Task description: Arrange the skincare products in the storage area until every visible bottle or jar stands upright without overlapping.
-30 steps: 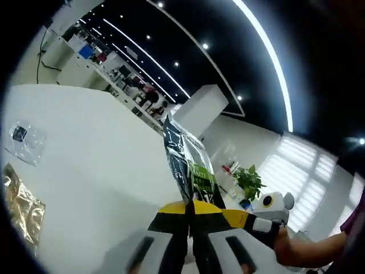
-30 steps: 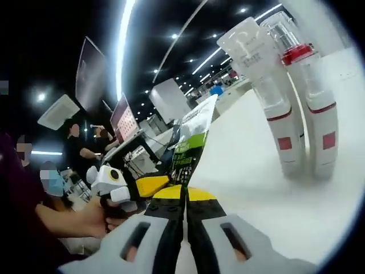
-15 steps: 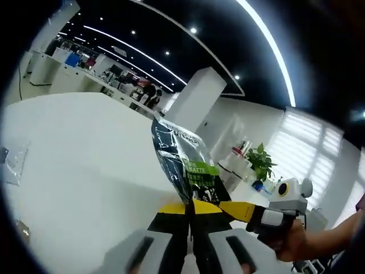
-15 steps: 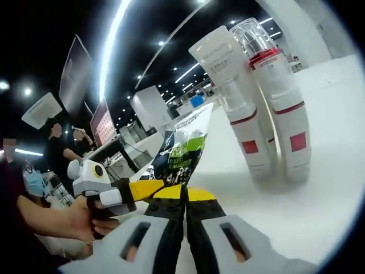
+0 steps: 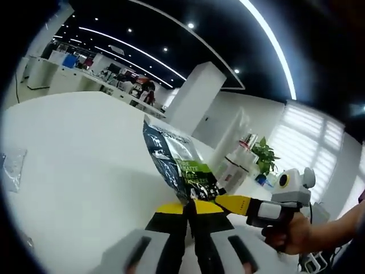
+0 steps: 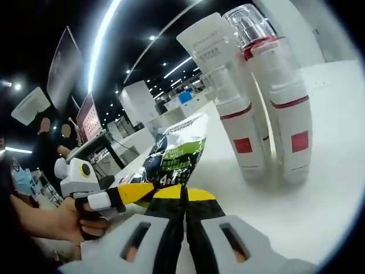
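Both grippers, left (image 5: 191, 206) and right (image 6: 183, 194), are clamped on one glossy black-and-green sachet (image 6: 174, 162) held above the white table (image 6: 319, 188); two red-banded white pump bottles (image 6: 285, 108) already stand upright, so the sachet remains unplaced.

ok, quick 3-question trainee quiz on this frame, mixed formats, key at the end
1. True or false: both grippers pinch the same sachet.
2. Multiple choice: how do the two white bottles with red squares stand? A) upright, side by side B) lying flat C) stacked.
3. Fill in: a clear empty ___ lies on the white table at the left edge of the left gripper view.

Key: 1 true, the left gripper and right gripper are both shut on it. 2 A. 3 bag.
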### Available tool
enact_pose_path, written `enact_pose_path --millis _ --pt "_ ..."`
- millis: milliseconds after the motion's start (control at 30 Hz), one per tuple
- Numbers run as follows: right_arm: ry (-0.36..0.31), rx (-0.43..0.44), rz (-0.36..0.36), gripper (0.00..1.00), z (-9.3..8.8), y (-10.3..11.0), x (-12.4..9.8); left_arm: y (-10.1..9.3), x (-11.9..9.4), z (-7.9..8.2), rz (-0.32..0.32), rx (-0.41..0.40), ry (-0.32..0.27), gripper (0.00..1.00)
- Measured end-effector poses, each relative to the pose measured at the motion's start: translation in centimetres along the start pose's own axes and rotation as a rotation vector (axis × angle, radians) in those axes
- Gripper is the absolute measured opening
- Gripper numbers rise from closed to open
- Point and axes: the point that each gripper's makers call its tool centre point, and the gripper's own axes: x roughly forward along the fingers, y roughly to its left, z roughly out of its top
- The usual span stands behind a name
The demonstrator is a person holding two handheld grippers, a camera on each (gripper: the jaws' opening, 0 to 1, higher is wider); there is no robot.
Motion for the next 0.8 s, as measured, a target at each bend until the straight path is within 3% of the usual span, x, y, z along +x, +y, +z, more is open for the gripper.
enact_pose_path --millis 233,800 --pt "-0.031 0.071 -0.030 0.00 0.6 -1.0 -0.3 0.4 0.0 0.2 0.019 -0.004 -0.012 0.04" --pt "-0.007 0.072 -0.085 0.00 -0.1 -1.6 0.0 1.5 0.5 -0.2 0.093 -0.024 0.013 0.02"
